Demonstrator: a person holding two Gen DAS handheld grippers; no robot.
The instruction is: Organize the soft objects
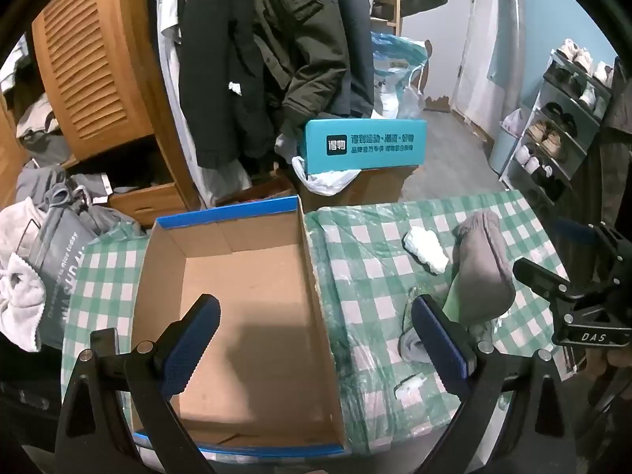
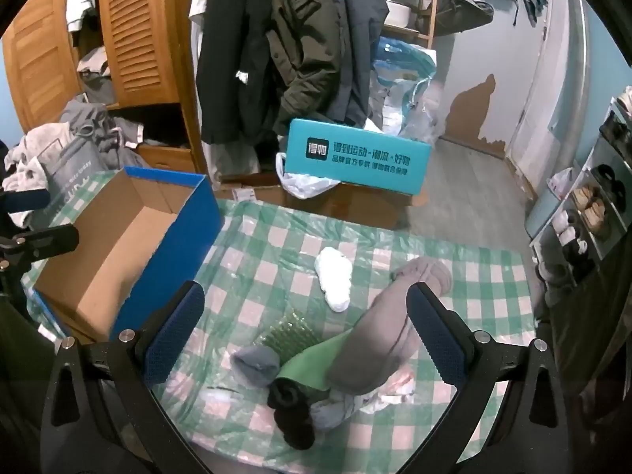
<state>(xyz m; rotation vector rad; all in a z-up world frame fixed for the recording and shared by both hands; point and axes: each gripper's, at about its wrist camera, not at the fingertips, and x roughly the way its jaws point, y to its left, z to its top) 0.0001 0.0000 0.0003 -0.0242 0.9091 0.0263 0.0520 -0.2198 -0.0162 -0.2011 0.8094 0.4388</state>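
1. Your left tongs [image 1: 316,339] stood fully apart over the open cardboard box [image 1: 245,300], nothing between the blue pads [image 1: 189,347]. They pointed steeply down toward the box floor.
2. Your right tongs [image 2: 304,339] were likewise spread wide, hovering above the pile of soft things on the counter [image 2: 276,245], gripping nothing.
3. The box sat at the left of the counter, which wore a green-and-white checked cloth under clear plastic. Its blue outer wall [image 2: 177,245] faced the pile. Inside, only bare cardboard showed.
4. Soft things, all on the counter right of the box:
   - a white sock [image 2: 333,276], alone, farther out than the rest;
   - a long grey-brown sock [image 2: 391,324], lying over a green folded piece [image 2: 312,363];
   - a small grey-blue sock [image 2: 256,363], just left of the green piece;
   - a black rolled sock [image 2: 290,407], nearest you, touching the green piece;
   - a patch of green bubble wrap [image 2: 292,331] under the pile's far-left side.
5. From the left wrist view, the right tongs' black frame [image 1: 584,288] showed at the right edge, beside the grey-brown sock [image 1: 482,268].
6. Beyond the counter: a teal box [image 2: 355,158] on a cardboard carton, hanging coats [image 2: 276,39], a shoe rack [image 2: 592,205] at far right.
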